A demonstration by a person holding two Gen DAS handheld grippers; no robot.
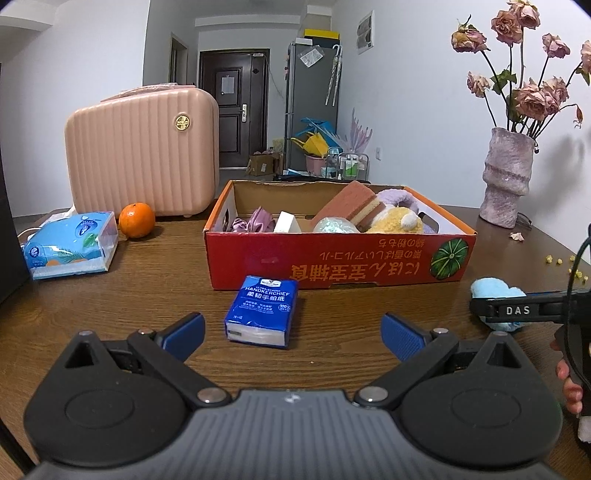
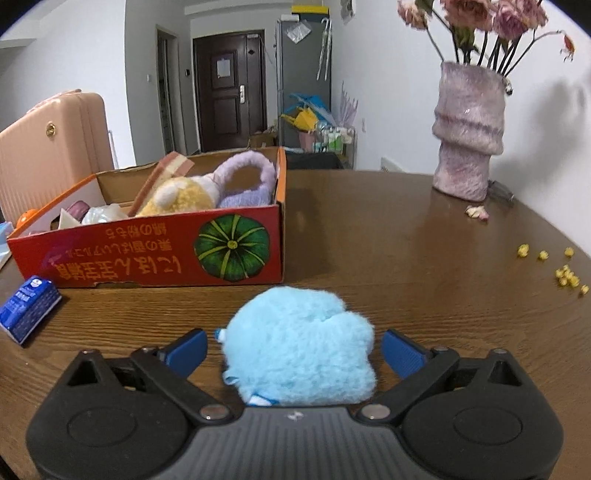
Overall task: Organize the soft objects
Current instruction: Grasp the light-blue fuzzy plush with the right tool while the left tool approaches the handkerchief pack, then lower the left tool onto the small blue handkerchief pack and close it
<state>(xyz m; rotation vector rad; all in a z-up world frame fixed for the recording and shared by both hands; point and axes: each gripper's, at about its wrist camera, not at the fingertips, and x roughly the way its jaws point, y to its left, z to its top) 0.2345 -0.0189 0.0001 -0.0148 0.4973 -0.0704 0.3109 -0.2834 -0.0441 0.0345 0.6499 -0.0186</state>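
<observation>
hidden: blue plush toy (image 2: 299, 350) underside behind gripper body | cut off: flowers (image 2: 480, 14) tops | box (image 2: 147, 254) floor unseen

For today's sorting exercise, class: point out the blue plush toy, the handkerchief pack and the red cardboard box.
blue plush toy (image 2: 299, 343), right wrist view, middle of its fluffy body.
handkerchief pack (image 1: 264, 308), left wrist view, its printed blue top face.
red cardboard box (image 1: 332, 258), left wrist view, its near red wall.

Pink suitcase (image 1: 142, 155) and an orange (image 1: 136, 220) sit far left of the tongs, vase (image 2: 467, 133) of dried roses (image 1: 532, 92) far right, yellow crumbs (image 2: 565, 275) scattered on the table (image 2: 388, 240) nearby
</observation>
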